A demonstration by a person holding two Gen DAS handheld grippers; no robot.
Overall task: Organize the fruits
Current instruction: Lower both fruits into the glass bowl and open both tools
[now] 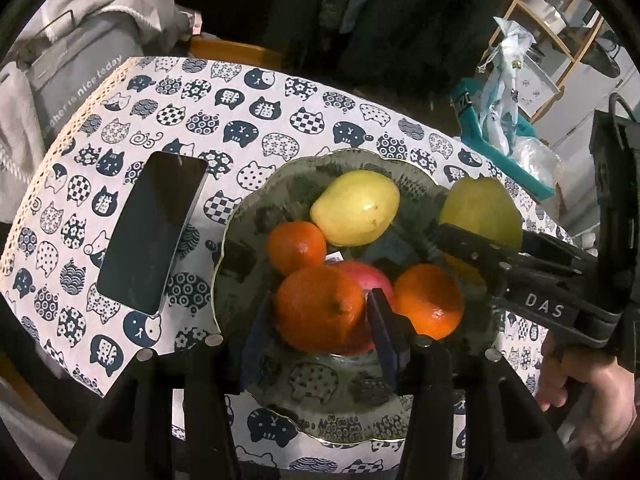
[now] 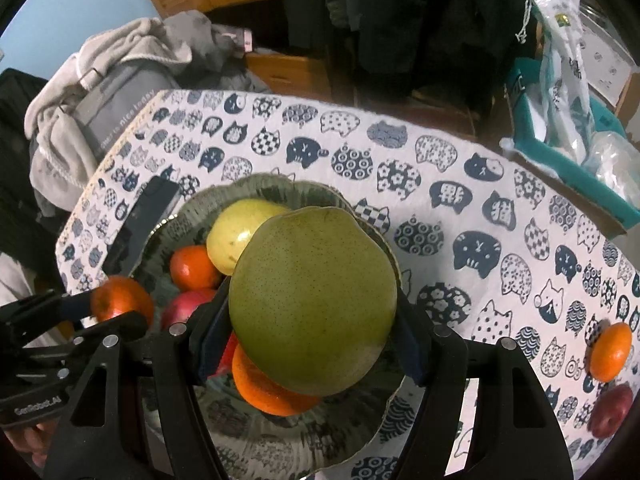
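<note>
A glass bowl (image 1: 240, 248) (image 2: 360, 432) on the cat-print tablecloth holds a yellow pear (image 1: 356, 208) (image 2: 240, 232), a small orange (image 1: 296, 246) (image 2: 192, 268), a red apple (image 1: 368, 276) (image 2: 184, 308) and another orange (image 1: 430, 300) (image 2: 264, 392). My left gripper (image 1: 316, 312) is shut on an orange (image 1: 320, 308) (image 2: 120, 300) over the bowl. My right gripper (image 2: 312, 336) is shut on a green pear (image 2: 316, 300) (image 1: 480, 208) held above the bowl's right side.
A black phone (image 1: 152, 232) (image 2: 140, 224) lies left of the bowl. An orange (image 2: 610, 352) and a red apple (image 2: 612, 410) lie on the cloth at the far right. A teal box with plastic bags (image 2: 568, 128) and grey clothing (image 2: 100, 92) border the table.
</note>
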